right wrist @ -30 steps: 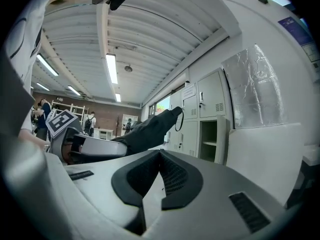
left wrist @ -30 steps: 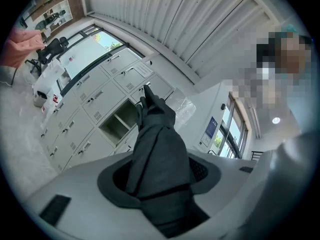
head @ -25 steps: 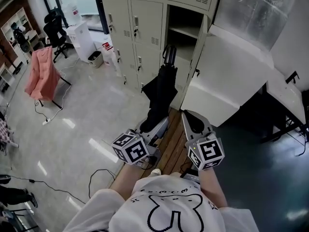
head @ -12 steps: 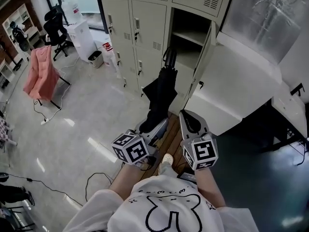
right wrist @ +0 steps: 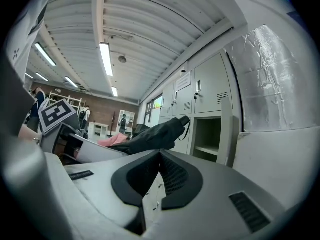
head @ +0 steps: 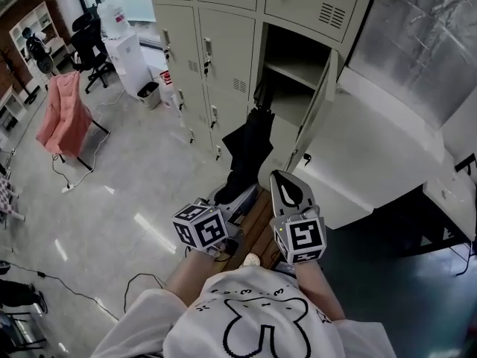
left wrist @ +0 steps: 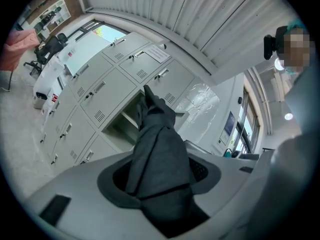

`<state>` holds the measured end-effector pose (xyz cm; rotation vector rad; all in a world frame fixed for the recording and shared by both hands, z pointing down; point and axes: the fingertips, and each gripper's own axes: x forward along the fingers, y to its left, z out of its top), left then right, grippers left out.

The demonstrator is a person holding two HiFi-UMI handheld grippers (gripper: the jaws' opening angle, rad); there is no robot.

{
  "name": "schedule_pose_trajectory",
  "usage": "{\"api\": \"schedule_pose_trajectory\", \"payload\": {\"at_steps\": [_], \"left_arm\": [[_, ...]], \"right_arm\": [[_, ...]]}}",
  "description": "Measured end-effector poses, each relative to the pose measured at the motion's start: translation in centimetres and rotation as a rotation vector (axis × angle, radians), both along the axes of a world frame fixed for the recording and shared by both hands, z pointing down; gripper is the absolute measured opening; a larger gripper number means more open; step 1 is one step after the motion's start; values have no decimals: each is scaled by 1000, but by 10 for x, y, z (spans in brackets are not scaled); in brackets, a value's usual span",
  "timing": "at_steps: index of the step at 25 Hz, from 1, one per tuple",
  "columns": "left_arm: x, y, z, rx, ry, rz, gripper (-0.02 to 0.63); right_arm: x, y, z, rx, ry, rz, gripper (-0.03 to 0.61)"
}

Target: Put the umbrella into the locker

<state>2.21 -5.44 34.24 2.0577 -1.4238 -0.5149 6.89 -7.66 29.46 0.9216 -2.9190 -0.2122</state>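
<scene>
A folded black umbrella [head: 249, 149] points handle first at the open locker [head: 297, 60], its handle close to the lower edge of the opening. My left gripper [head: 237, 198] is shut on the umbrella's lower fabric end; in the left gripper view the umbrella [left wrist: 157, 154] fills the gap between the jaws of the left gripper [left wrist: 160, 184] and the open locker [left wrist: 124, 122] shows behind it. My right gripper [head: 288, 188] is beside it, shut and empty. In the right gripper view the right gripper [right wrist: 160, 156] has its pads together, with the umbrella [right wrist: 155, 133] at left and the locker [right wrist: 207, 136] ahead.
The locker door [head: 322, 104] swings out to the right. Closed lockers [head: 212, 43] stand at left. A foil-covered panel [head: 417, 36] and white boxes stand at right. A pink coat [head: 63, 110] on a stand, office chairs [head: 86, 47], a bin [head: 147, 89] and floor cables lie left.
Both grippers and the umbrella have moved toward the lockers, which now look nearer. The umbrella's handle has come up to the open compartment. The grip is unchanged.
</scene>
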Motion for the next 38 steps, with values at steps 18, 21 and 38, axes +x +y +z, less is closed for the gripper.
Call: {"api": "schedule_pose_trajectory", "payload": {"at_steps": [18, 21, 38], "left_arm": [[-33, -125, 57, -63, -34, 33, 236], [-42, -149, 73, -71, -40, 84, 235], [-116, -247, 133, -222, -107, 311, 235]], "right_arm": [[-44, -96, 46, 8, -8, 26, 12], [-55, -116, 61, 4, -11, 71, 12], [-101, -221, 108, -72, -43, 427, 12]]}}
